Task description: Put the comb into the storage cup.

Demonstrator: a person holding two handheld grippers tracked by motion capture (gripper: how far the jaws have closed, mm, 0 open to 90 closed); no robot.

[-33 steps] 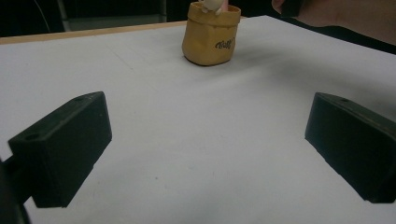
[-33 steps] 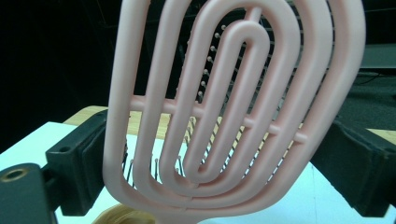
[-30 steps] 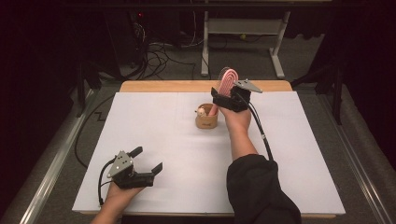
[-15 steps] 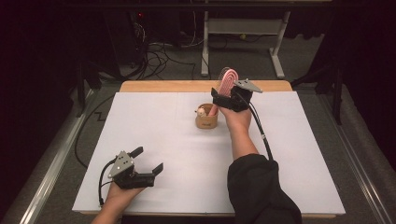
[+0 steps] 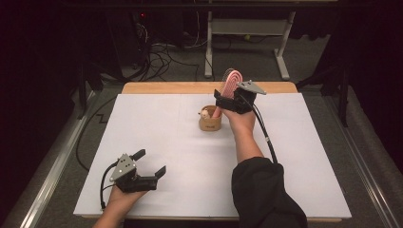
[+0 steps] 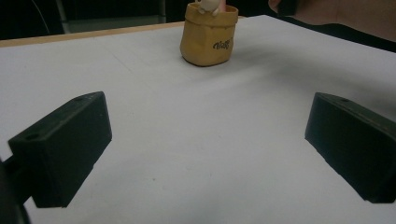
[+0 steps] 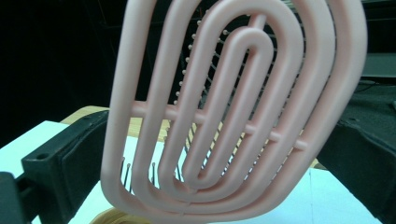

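Right gripper view has the pink hairbrush [image 7: 233, 107] standing loose between the right gripper's [image 5: 229, 99] just-opened jaws, light stiff plastic, best grabbed low by the handle; left gripper [image 5: 151, 163] gapes empty.

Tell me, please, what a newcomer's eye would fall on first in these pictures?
Most likely the pink hairbrush, standing handle-down in the small tan holder near the far middle of the white table. The right gripper sits around it with its fingers spread, having just been opening; the brush stands between them. The left gripper rests open at the near left corner.
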